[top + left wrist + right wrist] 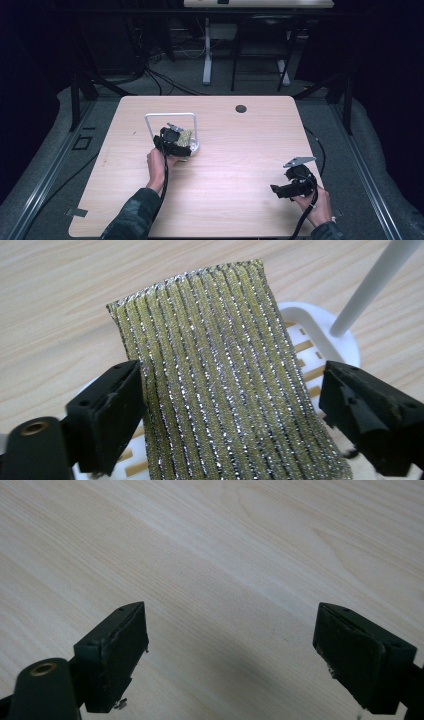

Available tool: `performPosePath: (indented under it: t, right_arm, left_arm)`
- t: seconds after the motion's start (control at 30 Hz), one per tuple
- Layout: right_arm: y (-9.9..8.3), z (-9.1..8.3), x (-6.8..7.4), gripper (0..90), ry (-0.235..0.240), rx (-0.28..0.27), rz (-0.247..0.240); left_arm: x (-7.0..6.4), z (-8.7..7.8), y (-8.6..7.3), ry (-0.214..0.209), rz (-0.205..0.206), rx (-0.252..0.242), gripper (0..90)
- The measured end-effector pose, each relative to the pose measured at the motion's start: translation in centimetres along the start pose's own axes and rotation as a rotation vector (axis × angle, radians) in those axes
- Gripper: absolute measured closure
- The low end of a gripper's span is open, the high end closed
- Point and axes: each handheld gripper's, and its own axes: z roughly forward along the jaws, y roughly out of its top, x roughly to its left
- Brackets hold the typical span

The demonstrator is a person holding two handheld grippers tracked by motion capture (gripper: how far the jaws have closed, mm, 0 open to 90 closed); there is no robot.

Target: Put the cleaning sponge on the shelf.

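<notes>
Left claw spread w/ gold sponge between, sponge btm cut off, white rack partly hidden, right claw spread

text: none legible | labels: none | brands: none | numbers: none | signs: none

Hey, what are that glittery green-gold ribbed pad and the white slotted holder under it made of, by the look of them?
The glittery green-gold ribbed pad looks like a scouring sponge wrapped in woven metallic thread: silvery strands sparkle along its ridges. The white slotted holder and its white hoop handle look like smooth moulded plastic, matte and even, though painted metal is possible.
</notes>
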Motion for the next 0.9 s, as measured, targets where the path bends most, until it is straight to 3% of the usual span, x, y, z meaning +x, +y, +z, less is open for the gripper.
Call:
performPosePath:
  t: [0.4,0.9]
  right_arm:
    - [0.0,0.0,0.0,13.5,-0.004,0.0,0.0]
    - [0.0,0.0,0.0,13.6,-0.006,0.0,-0.001]
  left_arm:
    - [-0.2,-2.1,0.3,-0.038,0.009,-0.044,6.0]
    - [-0.1,-5.2,-0.3,-0.096,0.047,-0.042,3.4]
